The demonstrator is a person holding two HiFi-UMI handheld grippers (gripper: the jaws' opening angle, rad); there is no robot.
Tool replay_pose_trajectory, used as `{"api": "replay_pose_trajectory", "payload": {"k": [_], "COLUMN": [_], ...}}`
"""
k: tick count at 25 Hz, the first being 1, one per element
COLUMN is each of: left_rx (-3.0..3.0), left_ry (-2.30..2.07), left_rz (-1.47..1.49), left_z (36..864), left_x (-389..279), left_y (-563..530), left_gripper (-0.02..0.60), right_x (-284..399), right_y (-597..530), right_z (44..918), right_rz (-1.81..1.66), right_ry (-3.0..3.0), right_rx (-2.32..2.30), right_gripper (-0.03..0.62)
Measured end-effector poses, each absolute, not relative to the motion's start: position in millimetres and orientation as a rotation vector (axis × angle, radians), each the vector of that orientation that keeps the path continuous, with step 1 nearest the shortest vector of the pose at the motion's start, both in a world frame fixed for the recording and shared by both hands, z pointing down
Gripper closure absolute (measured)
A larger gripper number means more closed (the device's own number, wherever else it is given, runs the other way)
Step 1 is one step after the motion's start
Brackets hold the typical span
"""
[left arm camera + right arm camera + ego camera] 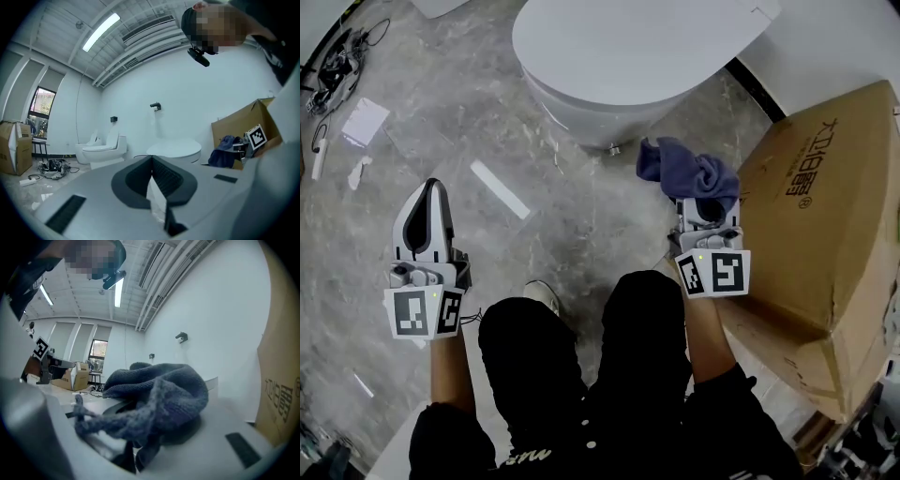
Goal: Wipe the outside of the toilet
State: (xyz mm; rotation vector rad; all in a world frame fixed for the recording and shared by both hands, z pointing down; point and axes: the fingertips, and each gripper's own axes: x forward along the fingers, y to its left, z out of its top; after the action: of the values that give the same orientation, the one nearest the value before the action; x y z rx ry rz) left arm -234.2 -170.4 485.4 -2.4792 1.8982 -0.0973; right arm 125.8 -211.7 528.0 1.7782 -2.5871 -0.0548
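Both forearms reach forward. The right gripper (705,208) clenches a blue cloth (686,169), with the toilet (619,56) just ahead. The left gripper (430,192) is clenched and empty.

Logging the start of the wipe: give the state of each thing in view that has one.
toilet: lid down.
cloth: bunched, gripped, not touching the toilet.
right gripper: jaws shut on the cloth.
left gripper: jaws together, nothing between them.
cardboard box: on the floor beside the right gripper.
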Motion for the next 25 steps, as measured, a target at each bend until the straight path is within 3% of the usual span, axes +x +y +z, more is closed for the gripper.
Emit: {"api": "replay_pose_trajectory", "payload": {"k": [25], "left_rx": [-2.499], "left_ry": [2.059], "left_rz": [-0.184], "left_z": [259], "left_x": [-256], "left_y": [-152], "left_gripper": [0.571], "right_x": [89], "right_y": [-209], "right_z": [290], "right_rz": [0.060], "right_ry": [-2.579], "right_rx": [1.769], "right_gripper": [0.493]}}
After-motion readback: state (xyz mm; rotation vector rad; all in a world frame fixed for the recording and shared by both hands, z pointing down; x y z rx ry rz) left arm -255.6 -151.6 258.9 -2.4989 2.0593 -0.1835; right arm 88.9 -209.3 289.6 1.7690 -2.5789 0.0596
